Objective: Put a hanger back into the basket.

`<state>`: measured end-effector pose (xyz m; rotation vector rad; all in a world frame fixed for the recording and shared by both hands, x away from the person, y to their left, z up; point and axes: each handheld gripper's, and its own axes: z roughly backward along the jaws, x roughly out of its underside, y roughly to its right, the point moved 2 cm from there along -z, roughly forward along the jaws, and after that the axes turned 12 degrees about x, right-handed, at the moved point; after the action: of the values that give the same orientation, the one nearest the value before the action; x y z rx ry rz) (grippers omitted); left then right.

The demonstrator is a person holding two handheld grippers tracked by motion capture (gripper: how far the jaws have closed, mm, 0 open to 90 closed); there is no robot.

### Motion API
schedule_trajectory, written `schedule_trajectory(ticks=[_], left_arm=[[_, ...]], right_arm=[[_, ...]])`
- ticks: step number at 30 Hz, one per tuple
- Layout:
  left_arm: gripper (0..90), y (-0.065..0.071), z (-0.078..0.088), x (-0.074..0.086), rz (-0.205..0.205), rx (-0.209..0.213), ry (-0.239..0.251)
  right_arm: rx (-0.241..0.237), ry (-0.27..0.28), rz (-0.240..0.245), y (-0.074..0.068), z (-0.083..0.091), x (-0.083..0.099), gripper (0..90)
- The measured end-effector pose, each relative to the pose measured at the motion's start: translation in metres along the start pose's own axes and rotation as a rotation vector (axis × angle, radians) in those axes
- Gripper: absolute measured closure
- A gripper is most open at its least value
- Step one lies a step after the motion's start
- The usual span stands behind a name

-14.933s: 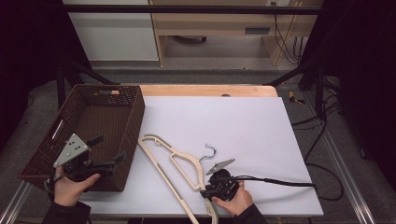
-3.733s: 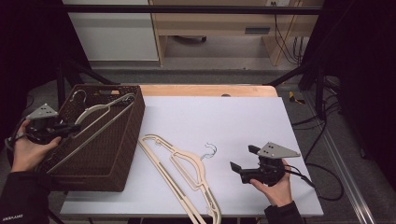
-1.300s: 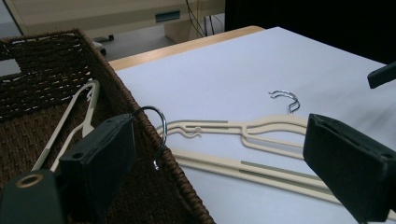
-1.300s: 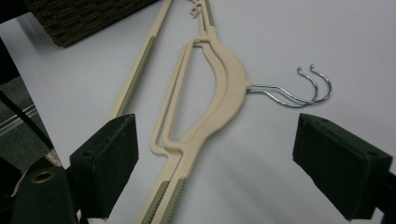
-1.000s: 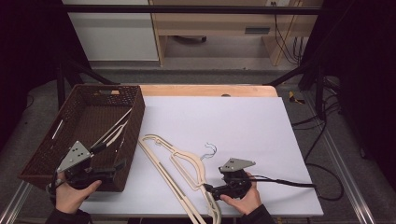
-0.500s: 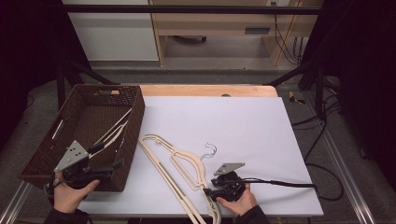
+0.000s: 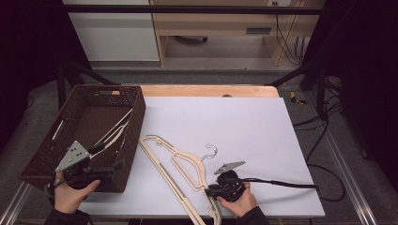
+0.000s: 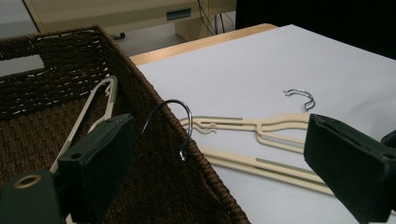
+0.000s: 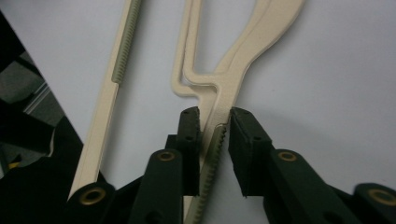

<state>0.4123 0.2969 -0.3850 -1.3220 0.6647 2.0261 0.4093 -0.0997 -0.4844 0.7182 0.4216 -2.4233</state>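
Cream plastic hanger (image 7: 180, 173) with chrome hook lies flat on white table (image 7: 263, 136).

Right gripper (image 7: 212, 190) lay low, its jaws having just been closing on a thin bar; left gripper (image 7: 117, 165) gaped wide, hand-held level.

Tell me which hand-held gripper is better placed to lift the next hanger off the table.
Right. The right hand-held gripper has its jaws closing around the arm of the hanger on the table. The left hand-held gripper hangs open by the basket, apart from that hanger.
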Motion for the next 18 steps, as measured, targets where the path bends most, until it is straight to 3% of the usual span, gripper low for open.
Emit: schedule_trajectory(ticks=[2, 3, 11, 15, 18], left_arm=[[8.5, 0.0002, 0.0000, -0.0002, -0.001, 0.000, 0.001], [8.5, 0.0004, 0.0000, -0.0004, -0.001, 0.001, 0.002], [8.5, 0.0002, -0.0007, 0.0002, 0.000, 0.002, -0.004], [8.5, 0.0005, -0.0002, -0.0002, 0.000, 0.001, -0.001], [8.5, 0.0003, -0.0003, -0.0001, 0.001, 0.000, -0.001]], right_arm=[[0.022, -0.002, -0.015, 0.0002, 0.0009, -0.0008, 75.7], [0.072, -0.006, -0.022, 0.0042, 0.0035, -0.0020, 77.3], [0.106, -0.008, -0.019, 0.0086, 0.0039, -0.0027, 75.8], [0.092, -0.010, -0.008, 0.0065, 0.0027, -0.0010, 67.0], [0.093, 0.007, 0.017, 0.0057, 0.0022, 0.0006, 68.8]])
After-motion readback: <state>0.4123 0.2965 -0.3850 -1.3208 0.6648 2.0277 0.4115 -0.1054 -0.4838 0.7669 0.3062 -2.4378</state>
